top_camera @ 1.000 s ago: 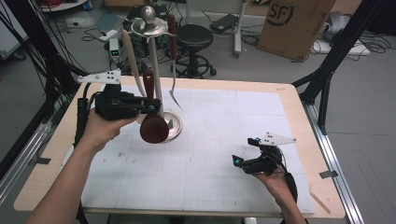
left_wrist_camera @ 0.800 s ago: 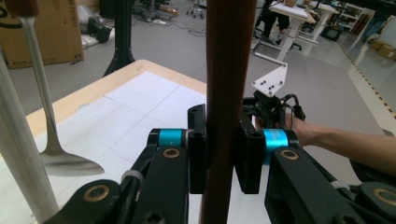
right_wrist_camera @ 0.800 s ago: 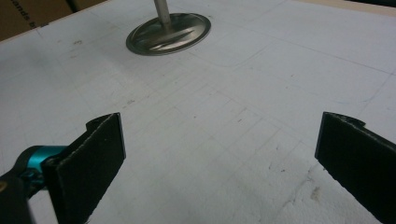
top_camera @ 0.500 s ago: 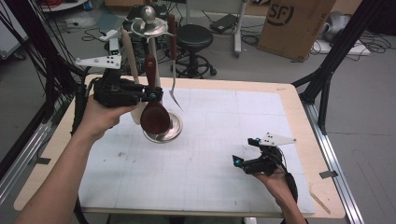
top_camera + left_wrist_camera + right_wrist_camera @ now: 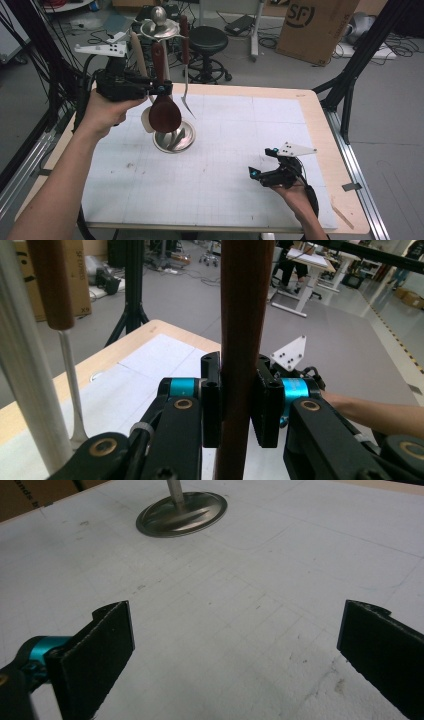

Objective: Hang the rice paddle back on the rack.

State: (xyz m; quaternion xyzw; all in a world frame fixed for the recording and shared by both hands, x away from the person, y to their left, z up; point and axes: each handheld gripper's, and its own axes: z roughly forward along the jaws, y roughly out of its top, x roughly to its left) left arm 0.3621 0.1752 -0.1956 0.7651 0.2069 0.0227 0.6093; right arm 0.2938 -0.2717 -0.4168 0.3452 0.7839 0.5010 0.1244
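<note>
A metal utensil stand (image 5: 159, 29) rises from a round base (image 5: 174, 141) at the table's back left. My left gripper (image 5: 160, 90) is shut on the handle of a dark wooden spoon (image 5: 164, 116), which hangs bowl-down beside the stand's pole, above the base. In the left gripper view the pads clamp the brown spoon handle (image 5: 242, 315) upright between them. A fork with a wooden handle (image 5: 185, 75) and a pale wooden spatula (image 5: 136, 50) hang from the stand. My right gripper (image 5: 262, 161) rests low on the mat at the front right, open (image 5: 235, 650) and holding nothing.
A white gridded mat (image 5: 235, 150) covers most of the wooden table (image 5: 320, 125). The stand's base (image 5: 181, 514) lies ahead of the right gripper. The fork's shaft (image 5: 70, 375) hangs close to the left of the held spoon. A stool and boxes stand beyond the table.
My left gripper has lifted the spoon upward along the stand, so its bowl now hangs higher above the base. The right hand has stayed put.
</note>
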